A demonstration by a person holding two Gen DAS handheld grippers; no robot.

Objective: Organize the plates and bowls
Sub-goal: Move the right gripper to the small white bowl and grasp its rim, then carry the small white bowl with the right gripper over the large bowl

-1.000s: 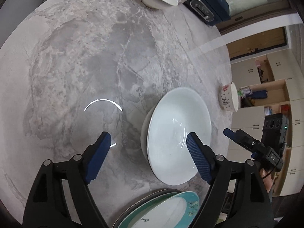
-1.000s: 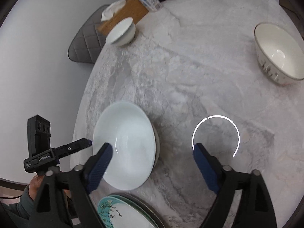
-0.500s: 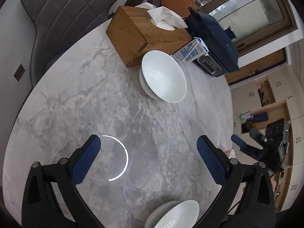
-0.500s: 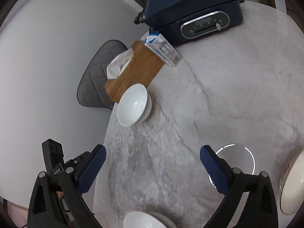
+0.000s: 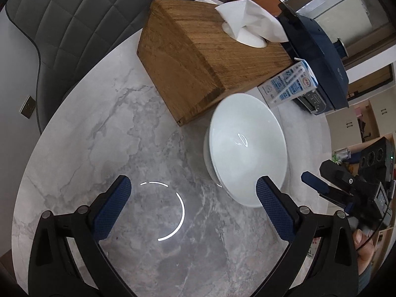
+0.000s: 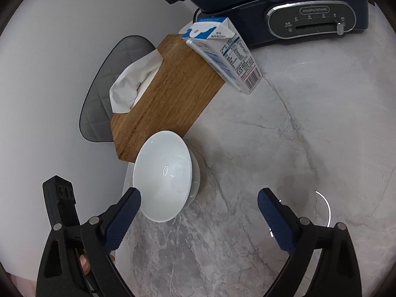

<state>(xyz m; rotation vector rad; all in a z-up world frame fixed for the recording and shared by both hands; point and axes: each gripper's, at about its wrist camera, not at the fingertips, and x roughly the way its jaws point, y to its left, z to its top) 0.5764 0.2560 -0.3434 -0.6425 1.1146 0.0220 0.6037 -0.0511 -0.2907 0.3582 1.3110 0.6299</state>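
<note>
Both tools hang over a grey marble bench [image 5: 153, 133] and neither holds anything. The left tool [image 5: 190, 208] stands with its jaws wide, having just finished opening, and only bare marble lies between its blue pads. The right tool [image 6: 199, 216] is also wide, though its jaws have just been closing a little; marble alone lies between them as well.

The white bowl [image 5: 247, 153] sits nested in a second white bowl, whose rim shows just beneath it on the left, and the pair rests on the bench just beside the near corner of a wooden tissue box [image 5: 198, 64]. In the left wrist view the bowl lies just beyond the right pad of the left tool; in the right wrist view it lies just past the left pad of the right tool.

A blue and white milk carton [image 6: 227, 52] stands at the far right of the tissue box, and a dark blue cooking appliance [image 6: 284, 7] sits behind it. A grey quilted chair [image 5: 64, 27] stands beyond the bench edge at far left.
</note>
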